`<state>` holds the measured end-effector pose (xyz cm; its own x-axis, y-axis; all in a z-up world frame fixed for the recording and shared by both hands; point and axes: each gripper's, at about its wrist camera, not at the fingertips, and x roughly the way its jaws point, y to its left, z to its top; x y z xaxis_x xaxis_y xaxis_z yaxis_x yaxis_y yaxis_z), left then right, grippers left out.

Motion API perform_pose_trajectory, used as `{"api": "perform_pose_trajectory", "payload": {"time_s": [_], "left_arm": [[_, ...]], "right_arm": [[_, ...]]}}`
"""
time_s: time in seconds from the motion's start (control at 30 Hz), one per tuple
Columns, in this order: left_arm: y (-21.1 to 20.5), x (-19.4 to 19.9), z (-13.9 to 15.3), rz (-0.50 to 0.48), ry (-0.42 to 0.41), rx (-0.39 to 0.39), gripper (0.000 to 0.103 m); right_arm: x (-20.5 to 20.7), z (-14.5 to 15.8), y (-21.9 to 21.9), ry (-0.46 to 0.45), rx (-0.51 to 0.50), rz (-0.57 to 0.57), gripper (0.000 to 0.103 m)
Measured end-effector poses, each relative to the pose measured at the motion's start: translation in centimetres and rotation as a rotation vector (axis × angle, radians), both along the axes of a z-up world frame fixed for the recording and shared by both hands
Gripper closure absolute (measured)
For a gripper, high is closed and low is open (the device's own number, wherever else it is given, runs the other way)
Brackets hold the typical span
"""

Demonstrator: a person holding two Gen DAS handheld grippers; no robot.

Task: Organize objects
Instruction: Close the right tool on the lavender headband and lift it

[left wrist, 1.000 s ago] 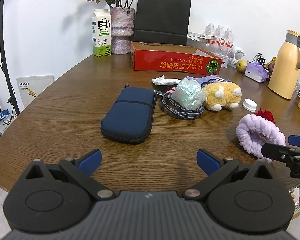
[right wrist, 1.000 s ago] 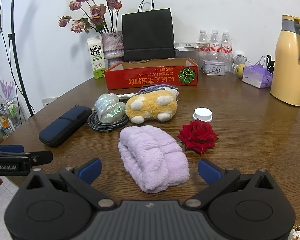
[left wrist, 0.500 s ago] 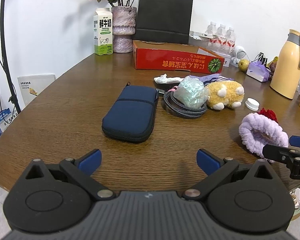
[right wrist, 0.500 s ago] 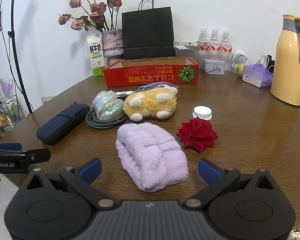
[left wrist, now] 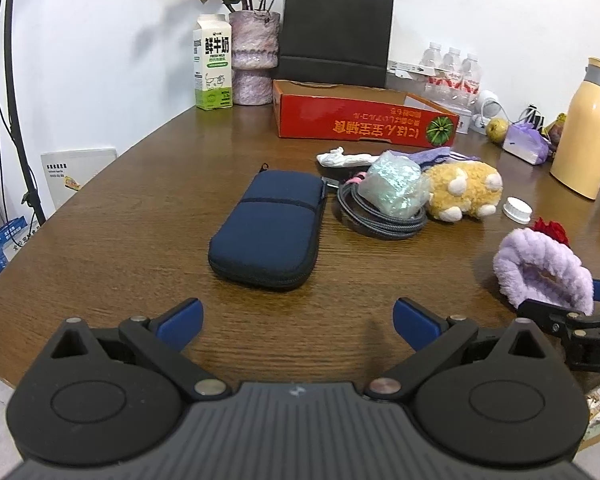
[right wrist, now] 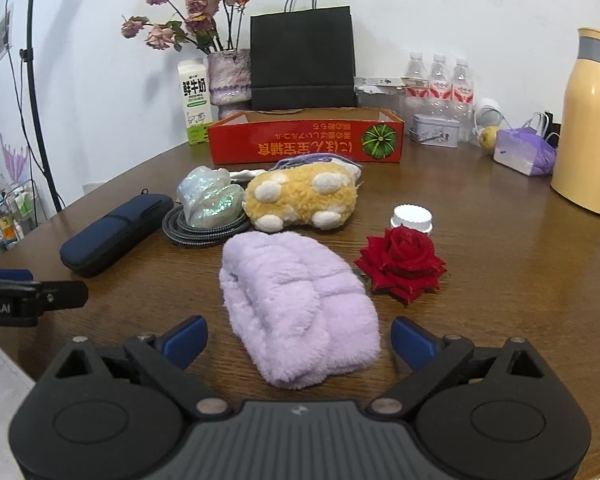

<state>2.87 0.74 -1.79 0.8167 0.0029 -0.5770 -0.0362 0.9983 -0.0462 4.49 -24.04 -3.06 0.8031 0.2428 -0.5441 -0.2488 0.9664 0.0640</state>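
A navy zip case point(left wrist: 269, 230) lies on the round wooden table point(left wrist: 112, 216) just ahead of my open, empty left gripper point(left wrist: 298, 318). A fluffy lilac slipper point(right wrist: 300, 304) lies between the open jaws of my right gripper point(right wrist: 299, 338), which holds nothing. Beyond it lie a red rose point(right wrist: 404, 262), a white cap point(right wrist: 413, 218), a yellow plush toy point(right wrist: 300, 198), an iridescent bag point(right wrist: 210, 200) on a coiled grey cable point(right wrist: 204, 234), and the case point(right wrist: 114, 234). An open red cardboard box point(right wrist: 306, 140) stands behind them.
At the back stand a milk carton point(left wrist: 214, 68), a vase with dried flowers point(left wrist: 254, 60), a black paper bag point(left wrist: 336, 36), water bottles point(right wrist: 438, 80), a tin point(right wrist: 436, 130) and a yellow thermos point(right wrist: 588, 132). A lamp pole point(left wrist: 16, 92) stands at the left.
Both grippers have moved slightly forward toward the table; the case and the slipper appear a little closer. Both stay open and nothing on the table has moved.
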Motion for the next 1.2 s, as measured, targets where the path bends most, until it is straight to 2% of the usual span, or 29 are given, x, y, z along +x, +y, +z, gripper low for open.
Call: {"api": "perform_pose_trajectory", "payload": {"time_s": [0.17, 0.5, 0.73, 0.9, 1.2], "left_arm": [[0.2, 0.6, -0.2, 0.010, -0.003, -0.001, 0.000], [0.0, 1.2, -0.2, 0.013, 0.009, 0.001, 0.000], [-0.1, 1.6, 0.2, 0.017, 0.020, 0.011, 0.000], [-0.1, 1.9, 0.9, -0.016, 0.023, -0.009, 0.000], [0.3, 2.2, 2.0, -0.013, 0.016, -0.009, 0.000]], "right_arm": [[0.6, -0.4, 0.2, -0.004, 0.008, 0.029, 0.016], [1.1, -0.3, 0.6, -0.025, 0.010, 0.083, 0.056], [1.4, 0.2, 0.5, -0.026, 0.034, 0.101, 0.063], [1.7, 0.5, 0.4, -0.024, 0.043, 0.111, 0.067], [2.0, 1.8, 0.1, -0.056, 0.055, 0.099, 0.068]]}}
